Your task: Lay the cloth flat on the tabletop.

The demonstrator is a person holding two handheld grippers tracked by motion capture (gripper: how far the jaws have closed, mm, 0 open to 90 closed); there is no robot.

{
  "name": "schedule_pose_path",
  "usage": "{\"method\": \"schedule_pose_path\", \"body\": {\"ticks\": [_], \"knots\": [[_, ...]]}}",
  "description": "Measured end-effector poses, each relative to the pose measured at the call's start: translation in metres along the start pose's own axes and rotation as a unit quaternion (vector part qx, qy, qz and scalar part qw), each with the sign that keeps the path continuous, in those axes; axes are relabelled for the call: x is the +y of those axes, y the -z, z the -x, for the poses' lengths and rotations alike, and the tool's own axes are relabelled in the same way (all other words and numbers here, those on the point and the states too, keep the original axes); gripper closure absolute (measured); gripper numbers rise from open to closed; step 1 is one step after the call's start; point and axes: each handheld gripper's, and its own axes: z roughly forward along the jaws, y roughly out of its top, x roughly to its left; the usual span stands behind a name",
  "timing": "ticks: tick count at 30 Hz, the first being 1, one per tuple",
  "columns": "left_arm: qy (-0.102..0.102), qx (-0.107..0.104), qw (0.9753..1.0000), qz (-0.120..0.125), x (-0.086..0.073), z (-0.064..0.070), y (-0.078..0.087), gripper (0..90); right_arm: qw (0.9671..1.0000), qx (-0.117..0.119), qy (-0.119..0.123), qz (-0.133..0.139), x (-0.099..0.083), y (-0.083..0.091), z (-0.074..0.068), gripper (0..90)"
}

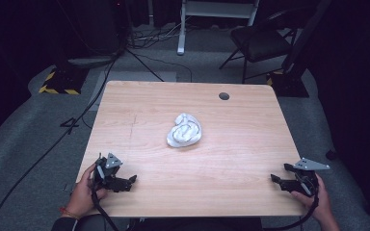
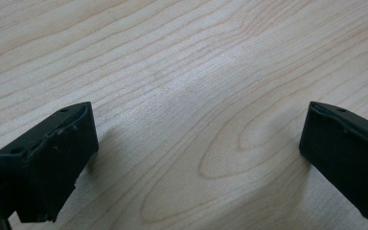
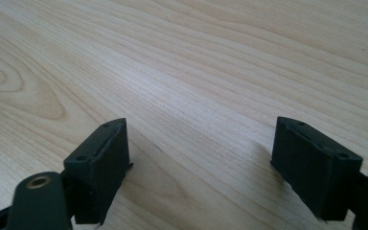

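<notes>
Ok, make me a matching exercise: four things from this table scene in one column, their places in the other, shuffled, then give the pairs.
Things:
1. white cloth
2. left tool
3. right tool
4. dark round hole

Places:
A. near right corner of the table
B. far side of the table, right of middle
C. crumpled at the table's middle
D. near left corner of the table

Pairs: 1-C, 2-D, 3-A, 4-B
</notes>
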Motion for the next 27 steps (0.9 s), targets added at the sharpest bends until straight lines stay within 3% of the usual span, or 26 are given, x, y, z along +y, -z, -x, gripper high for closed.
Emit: {"method": "schedule_pose_path", "body": {"ticks": [6,8,10,15,21,27], "knots": [[-0.004,-0.003,1.0,-0.002,0.001,-0.001,0.0,0.0,1.0,0.002,0.0,-0.001,0.0,0.0,0.0,20.8],[-0.012,-0.01,0.9999,-0.001,0.001,-0.004,0.0,0.0,1.0,0.005,0.002,-0.003,0.001,0.0,0.001,20.8],[-0.033,-0.017,0.9993,-0.001,0.001,-0.009,0.0,0.2,0.9999,0.009,0.006,-0.005,0.002,-0.001,0.001,20.8],[-0.049,-0.034,0.9982,-0.003,0.002,-0.012,-0.001,0.3,0.9999,0.009,0.01,-0.004,0.004,-0.001,0.002,21.6],[-0.062,-0.051,0.9968,-0.003,0.006,-0.015,-0.004,0.4,0.9997,0.005,0.023,0.008,0.015,-0.005,0.001,27.1],[-0.066,-0.058,0.9961,-0.002,0.02,-0.02,-0.015,1.6,0.9993,0.011,0.024,0.027,0.041,-0.008,0.005,32.7]]}}
